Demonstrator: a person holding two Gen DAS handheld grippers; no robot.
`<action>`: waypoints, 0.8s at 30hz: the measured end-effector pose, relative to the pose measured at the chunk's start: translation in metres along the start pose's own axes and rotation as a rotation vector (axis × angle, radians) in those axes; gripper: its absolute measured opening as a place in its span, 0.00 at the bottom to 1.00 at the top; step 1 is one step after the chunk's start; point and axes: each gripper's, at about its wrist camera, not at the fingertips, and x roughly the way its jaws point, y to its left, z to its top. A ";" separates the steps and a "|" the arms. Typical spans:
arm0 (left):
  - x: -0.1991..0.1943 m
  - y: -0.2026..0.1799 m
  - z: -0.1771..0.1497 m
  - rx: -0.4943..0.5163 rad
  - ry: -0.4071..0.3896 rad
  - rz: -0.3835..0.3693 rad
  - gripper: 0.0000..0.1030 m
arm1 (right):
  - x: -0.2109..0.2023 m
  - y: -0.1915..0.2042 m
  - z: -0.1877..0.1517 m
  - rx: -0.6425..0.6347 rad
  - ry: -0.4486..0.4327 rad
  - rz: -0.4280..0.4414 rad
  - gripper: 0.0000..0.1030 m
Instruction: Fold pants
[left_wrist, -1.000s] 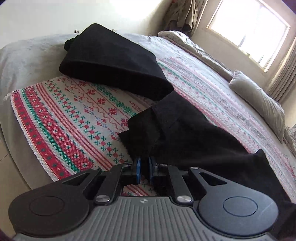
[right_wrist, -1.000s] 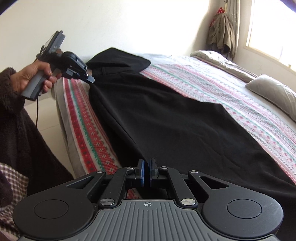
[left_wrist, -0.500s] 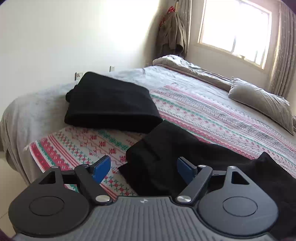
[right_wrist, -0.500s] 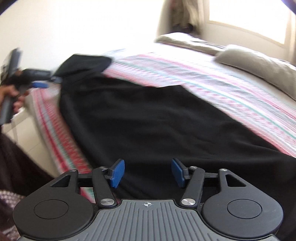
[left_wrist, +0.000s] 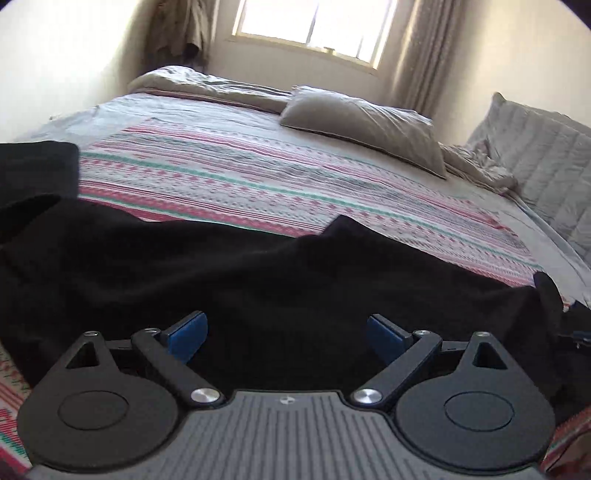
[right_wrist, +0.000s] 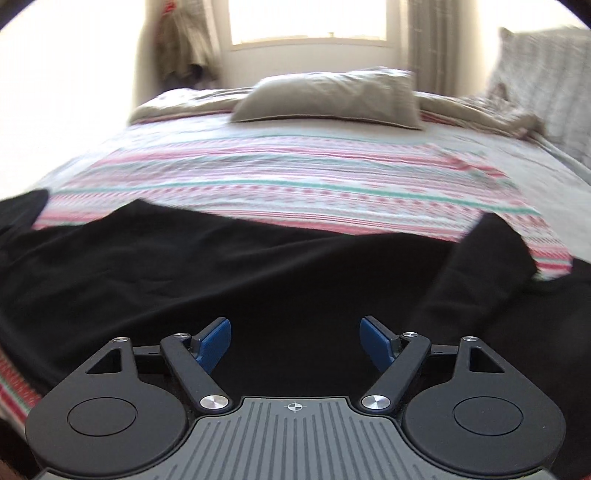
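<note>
Pants (left_wrist: 258, 280), black, lie spread along the near edge of the bed (left_wrist: 388, 155), on a striped blanket (left_wrist: 258, 184) of red, green and white. Their long axis runs left to right across both wrist views, crosswise to the way each tool points. In the right wrist view the same cloth (right_wrist: 221, 280) fills the lower half of the frame, with a raised fold at the right end. A grey pillow (left_wrist: 362, 125) sits well beyond, toward the window (left_wrist: 314, 26).

The left gripper (left_wrist: 286, 334) hovers directly over the dark cloth with its blue pads (left_wrist: 186, 332) spread wide and nothing between them. The right gripper (right_wrist: 295, 341) stands the same way, wide apart and empty, its pads (right_wrist: 214, 343) above the cloth.

Neither tool seems clearly nearer; each appears to be over its own stretch of the garment. Since the pants lie just ahead and below, the coming grasp probably means dropping forward onto the near edge, one tool toward each end, then carrying that edge along or across the long axis.
</note>
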 end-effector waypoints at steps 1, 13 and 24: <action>0.004 -0.010 -0.001 0.021 0.003 -0.017 1.00 | 0.000 -0.010 -0.001 0.022 -0.001 -0.019 0.76; 0.047 -0.118 -0.019 0.266 0.011 -0.278 1.00 | 0.020 -0.126 -0.018 0.314 -0.070 -0.202 0.76; 0.056 -0.198 -0.057 0.513 0.006 -0.600 0.92 | 0.050 -0.164 -0.021 0.588 -0.209 -0.043 0.51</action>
